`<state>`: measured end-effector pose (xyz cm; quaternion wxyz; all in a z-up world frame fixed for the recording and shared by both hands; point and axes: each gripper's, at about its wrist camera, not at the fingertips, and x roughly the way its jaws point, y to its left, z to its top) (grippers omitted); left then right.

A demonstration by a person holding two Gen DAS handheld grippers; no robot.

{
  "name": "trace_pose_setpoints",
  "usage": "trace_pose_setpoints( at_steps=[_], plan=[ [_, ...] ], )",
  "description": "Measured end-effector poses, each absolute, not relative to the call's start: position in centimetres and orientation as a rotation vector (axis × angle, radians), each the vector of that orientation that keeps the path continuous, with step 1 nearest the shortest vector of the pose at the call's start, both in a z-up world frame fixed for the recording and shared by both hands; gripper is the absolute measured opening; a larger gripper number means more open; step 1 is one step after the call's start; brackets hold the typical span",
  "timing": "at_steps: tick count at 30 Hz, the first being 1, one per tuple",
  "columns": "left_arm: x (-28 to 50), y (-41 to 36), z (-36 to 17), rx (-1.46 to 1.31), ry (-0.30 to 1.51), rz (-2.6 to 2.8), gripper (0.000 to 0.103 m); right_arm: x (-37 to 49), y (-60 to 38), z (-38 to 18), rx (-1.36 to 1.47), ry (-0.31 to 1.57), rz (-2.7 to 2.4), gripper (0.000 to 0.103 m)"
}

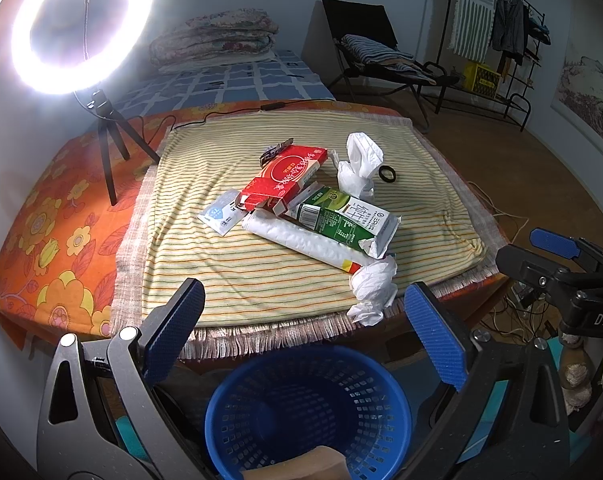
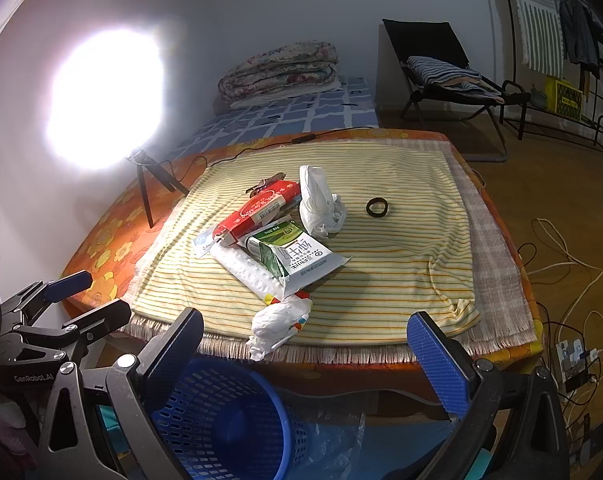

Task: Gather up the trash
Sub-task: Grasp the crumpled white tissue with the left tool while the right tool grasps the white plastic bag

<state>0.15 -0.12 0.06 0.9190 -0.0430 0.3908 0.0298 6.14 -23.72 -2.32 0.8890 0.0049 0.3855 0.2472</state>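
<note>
Carton [image 1: 343,222] (creased, green-white) | perforated blue basket [image 1: 307,412] | both grippers spread, empty

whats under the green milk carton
The green milk carton lies across a white padded mailer, with the red box at its far end. The cloth beneath is hidden.

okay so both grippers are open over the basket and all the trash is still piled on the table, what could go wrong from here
1. The milk carton rests on the white roll and red box; pulling one may scatter the others.
2. The crumpled white bag overhangs the table edge and could fall beside the blue basket.
</note>
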Motion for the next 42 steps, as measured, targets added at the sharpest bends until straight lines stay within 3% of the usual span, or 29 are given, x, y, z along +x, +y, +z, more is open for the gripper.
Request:
trace_pose_setpoints(
  at_steps=[31,35,42],
  plan=[
    [4.7,-1.8,-5.0,-0.166,0.992,-0.121,0.097,12.8,-26.0,-3.8,0.093,0.896,0.446,0.103],
    [6.0,-3.1,-6.0,-0.148,1.039,-0.176,0.081,15.1,-25.7,-2.5,0.107,0.900,0.497,0.103],
    [8.8,-5.0,-9.0,-0.098,1.125,-0.214,0.066,18.7,-21.9,-1.2,0.003,0.910,0.624,0.103]
  ],
)
